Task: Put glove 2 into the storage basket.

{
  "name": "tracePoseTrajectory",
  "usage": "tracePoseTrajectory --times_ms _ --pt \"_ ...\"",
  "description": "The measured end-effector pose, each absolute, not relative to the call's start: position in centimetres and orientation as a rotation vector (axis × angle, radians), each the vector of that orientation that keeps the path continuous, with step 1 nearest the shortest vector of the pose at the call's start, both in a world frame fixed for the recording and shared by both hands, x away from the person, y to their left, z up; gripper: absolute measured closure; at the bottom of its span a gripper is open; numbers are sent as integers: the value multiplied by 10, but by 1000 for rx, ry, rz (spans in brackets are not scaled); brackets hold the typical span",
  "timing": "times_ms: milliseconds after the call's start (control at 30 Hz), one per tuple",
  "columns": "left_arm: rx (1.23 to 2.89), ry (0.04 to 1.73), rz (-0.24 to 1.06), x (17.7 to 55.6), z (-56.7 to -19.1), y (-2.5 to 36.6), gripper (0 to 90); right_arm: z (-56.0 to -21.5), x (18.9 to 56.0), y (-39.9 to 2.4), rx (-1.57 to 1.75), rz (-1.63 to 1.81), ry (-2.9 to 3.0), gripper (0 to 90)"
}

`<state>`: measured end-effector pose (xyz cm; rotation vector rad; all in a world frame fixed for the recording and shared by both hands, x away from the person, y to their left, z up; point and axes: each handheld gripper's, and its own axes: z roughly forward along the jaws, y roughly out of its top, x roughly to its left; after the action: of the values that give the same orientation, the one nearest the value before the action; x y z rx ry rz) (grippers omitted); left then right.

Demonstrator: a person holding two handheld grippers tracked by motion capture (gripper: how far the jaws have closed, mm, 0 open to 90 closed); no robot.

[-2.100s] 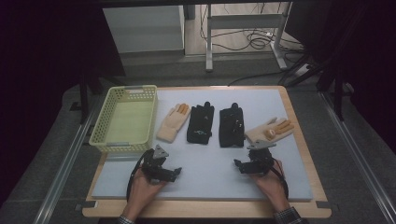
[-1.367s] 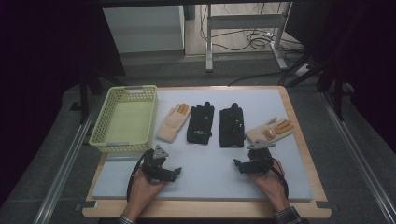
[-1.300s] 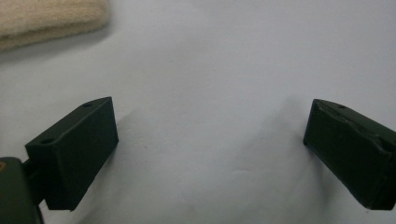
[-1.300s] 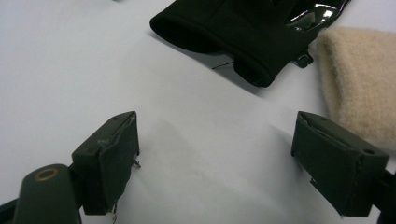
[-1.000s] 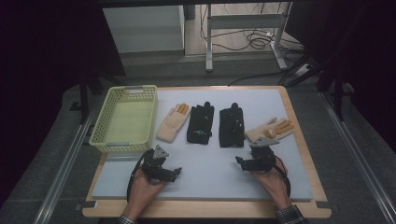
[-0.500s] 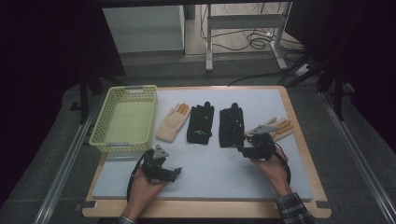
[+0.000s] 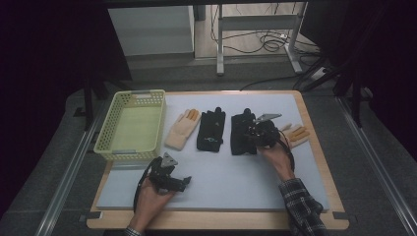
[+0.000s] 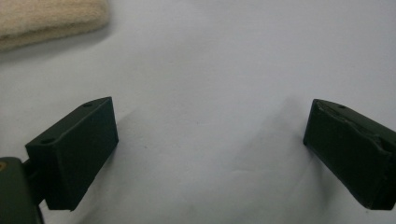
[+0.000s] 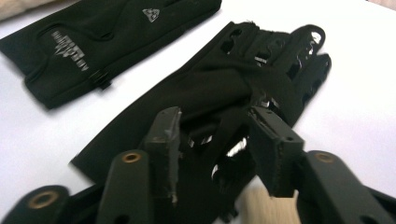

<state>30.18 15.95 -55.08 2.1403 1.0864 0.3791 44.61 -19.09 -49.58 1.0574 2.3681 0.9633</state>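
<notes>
The right gripper (image 9: 215,140) is held half-open over the black glove (image 9: 210,93); the left gripper (image 8: 210,144), at 7 o'clock, is spread wide, empty.

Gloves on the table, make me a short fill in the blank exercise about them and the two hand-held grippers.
1. The number of gloves lying in a row on the white mat is ____.
2. The yellow basket stands at the ____ end of that row.
3. The right hand-held gripper has its jaws over the black glove whose colour is ____.
4. The left hand-held gripper rests on the mat with its jaws ____.

Missing words: four; left; black; open
</notes>
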Motion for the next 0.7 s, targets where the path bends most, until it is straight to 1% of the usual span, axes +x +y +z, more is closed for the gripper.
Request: tracePoseTrajectory --times_ms 67,100,133,167,200,233,333,433,467,500,533,567,600,633,667,700 --pt "2141 1086 379 302 -551 159 31 -498 454 -188 1064 962 2364 455" --pt "2141 1086 379 302 -551 159 31 -498 454 -188 1064 962 2364 455" --pt "2141 1086 380 302 -551 159 31 -500 461 -185 1071 954 2356 411" --pt "2141 1086 380 302 -551 159 31 -500 461 -185 1071 954 2356 411" --pt "2140 1087 380 302 -551 159 31 -502 468 -183 1079 945 2352 374" --pt "2140 1087 380 302 -551 159 31 -502 468 -183 1079 945 2352 374" --pt "2141 1086 380 302 -551 160 31 -508 481 -179 1065 879 2364 334" --pt "2141 1086 380 302 -551 159 31 -515 486 -177 1034 807 2385 321" --pt "2141 1085 380 302 -551 160 31 -516 487 -177 1030 836 2386 324" --pt "2141 1086 380 302 -551 159 31 -518 489 -179 1043 858 2391 350" --pt "2141 1086 380 302 -551 159 31 -519 491 -184 1079 922 2428 435" --pt "2141 1085 380 302 -551 159 31 -519 491 -185 1091 936 2430 468" --pt "2141 1086 381 302 -551 159 31 -519 491 -185 1091 936 2430 468" --pt "2141 1085 381 302 -551 159 31 -519 491 -187 1123 956 2427 560" --pt "2141 1085 381 302 -551 159 31 -518 491 -187 1130 961 2432 615" --pt "2141 1085 381 302 -551 159 31 -518 491 -187 1130 961 2432 615"
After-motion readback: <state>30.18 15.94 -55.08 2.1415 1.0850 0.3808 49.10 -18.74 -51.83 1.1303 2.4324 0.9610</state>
